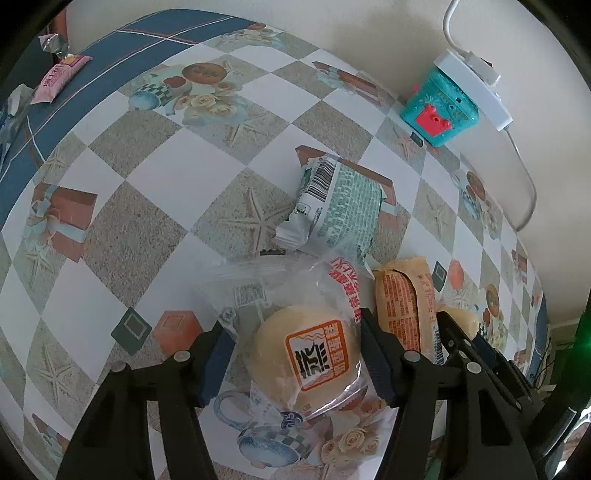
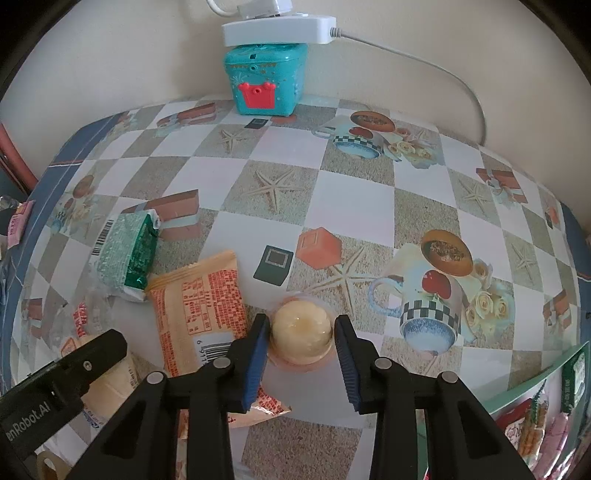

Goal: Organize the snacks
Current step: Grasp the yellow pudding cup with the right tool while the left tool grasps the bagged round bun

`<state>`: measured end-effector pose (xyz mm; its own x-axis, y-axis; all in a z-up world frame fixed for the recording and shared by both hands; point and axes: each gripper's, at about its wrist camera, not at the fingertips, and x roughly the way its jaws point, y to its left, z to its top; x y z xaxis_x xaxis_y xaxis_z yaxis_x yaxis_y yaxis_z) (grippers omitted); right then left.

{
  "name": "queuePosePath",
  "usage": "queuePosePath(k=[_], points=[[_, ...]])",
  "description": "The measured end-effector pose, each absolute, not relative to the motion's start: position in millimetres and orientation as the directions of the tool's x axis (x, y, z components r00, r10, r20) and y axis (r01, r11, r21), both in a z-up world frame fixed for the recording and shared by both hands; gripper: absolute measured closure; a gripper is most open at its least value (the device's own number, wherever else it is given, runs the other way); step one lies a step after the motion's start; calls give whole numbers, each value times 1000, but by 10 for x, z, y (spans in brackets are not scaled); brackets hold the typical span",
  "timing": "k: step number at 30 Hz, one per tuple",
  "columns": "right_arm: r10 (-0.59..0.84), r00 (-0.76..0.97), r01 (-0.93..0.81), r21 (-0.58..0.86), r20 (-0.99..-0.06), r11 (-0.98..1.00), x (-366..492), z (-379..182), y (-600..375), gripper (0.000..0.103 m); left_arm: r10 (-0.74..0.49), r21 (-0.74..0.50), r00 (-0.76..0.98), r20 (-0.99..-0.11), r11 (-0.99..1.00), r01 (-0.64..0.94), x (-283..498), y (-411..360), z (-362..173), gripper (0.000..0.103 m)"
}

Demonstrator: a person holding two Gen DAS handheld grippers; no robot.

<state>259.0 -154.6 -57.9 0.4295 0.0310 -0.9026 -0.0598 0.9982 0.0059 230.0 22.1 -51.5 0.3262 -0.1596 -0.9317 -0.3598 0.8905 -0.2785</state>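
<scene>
A round bun in a clear bag point(image 1: 306, 354) lies on the patterned tablecloth point(image 1: 147, 158) between the fingers of my left gripper point(image 1: 291, 321). Its right pad touches the bun, while the left pad only meets loose plastic, so this gripper is open. My right gripper point(image 2: 302, 319) is shut on a small cream jelly cup point(image 2: 301, 332) that stands on the cloth, with both blue pads against its sides. An orange snack packet point(image 2: 199, 295) lies between the two grippers, and a green packet point(image 2: 125, 251) sits behind it.
A teal toy box point(image 2: 266, 81) with a white power strip point(image 2: 277, 31) on top stands against the back wall. A pink packet point(image 1: 59, 77) lies at the far left edge. A green-rimmed container of snacks point(image 2: 535, 424) sits at the right front.
</scene>
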Motion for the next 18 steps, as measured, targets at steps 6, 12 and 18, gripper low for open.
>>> queuePosePath(k=[6, 12, 18], points=[[25, 434, -50, 3, -901, 999, 2582, -558, -1562, 65, -173, -294, 332, -927, 886, -360, 2289, 227, -496, 47], [35, 439, -29, 25, -898, 999, 2523, -517, -1665, 65, -166, -286, 329, -929, 889, -358, 2260, 243, -457, 49], [50, 467, -4, 54, -883, 999, 2349, -392, -1768, 66, -163, -285, 333, -929, 890, -357, 2193, 235, -376, 49]])
